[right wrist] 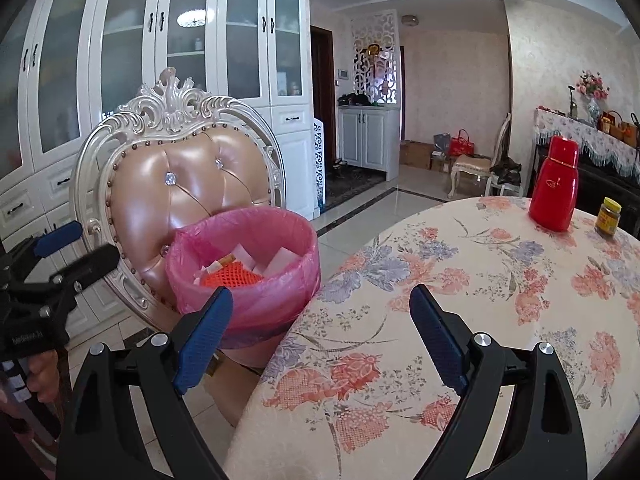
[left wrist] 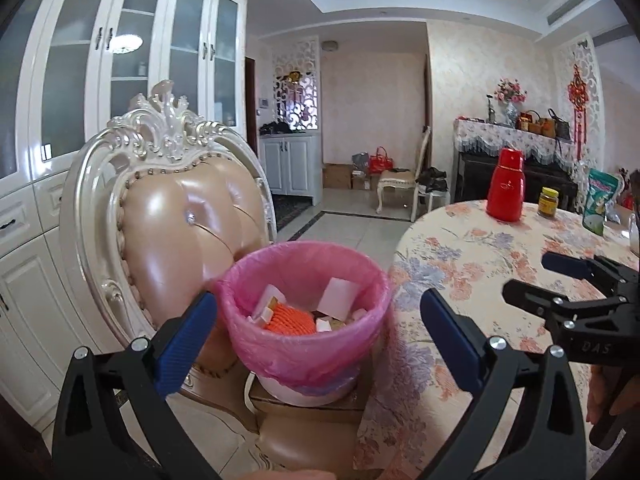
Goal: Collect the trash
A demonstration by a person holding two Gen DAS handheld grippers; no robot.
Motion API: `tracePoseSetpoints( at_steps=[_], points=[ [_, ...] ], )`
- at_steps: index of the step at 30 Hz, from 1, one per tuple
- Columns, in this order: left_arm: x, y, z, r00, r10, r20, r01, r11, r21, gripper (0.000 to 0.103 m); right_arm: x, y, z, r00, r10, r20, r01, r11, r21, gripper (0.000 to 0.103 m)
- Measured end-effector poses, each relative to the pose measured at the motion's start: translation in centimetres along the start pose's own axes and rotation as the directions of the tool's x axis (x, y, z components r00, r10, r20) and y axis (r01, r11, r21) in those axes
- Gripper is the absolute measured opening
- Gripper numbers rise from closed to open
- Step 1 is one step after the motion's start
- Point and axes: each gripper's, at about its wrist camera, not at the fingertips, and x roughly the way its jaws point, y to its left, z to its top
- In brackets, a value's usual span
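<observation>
- Apparently most of the collecting is done: going from the left, the ornate chair (left wrist: 176,216) carries the waste bin (left wrist: 308,320) with its pink liner on the seat, just beside the desk (left wrist: 480,280) edge.
- Inside the bin lie the trash (right wrist: 236,268) pieces: an orange foam net, several white scraps and a small tan bit.
- The left gripper (left wrist: 318,328) hangs before the bin, jaws spread wide and pinching nothing.
- The right gripper (right wrist: 320,328) sits over the desk edge, jaws likewise spread and empty.
- Further right, the floral cloth shows no loose litter; only a red flask (right wrist: 554,186), a yellow-lidded jar (right wrist: 609,218) and a green packet (left wrist: 600,204) stand there, which look like keepers rather than trash.
- I judge little or nothing is left, unless litter lies out of view.
</observation>
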Motion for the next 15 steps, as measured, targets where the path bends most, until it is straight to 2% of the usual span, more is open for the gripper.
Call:
tracePoseSetpoints(
  at_steps=[15],
  points=[
    [-0.8, 0.4, 0.1, 1.0, 0.002, -0.001, -0.002, 1.0, -0.011, 0.098, -1.9, 0.8, 0.9, 0.996, 0.057, 0.061, -0.056, 0.998, -0.013, 0.085]
  ],
)
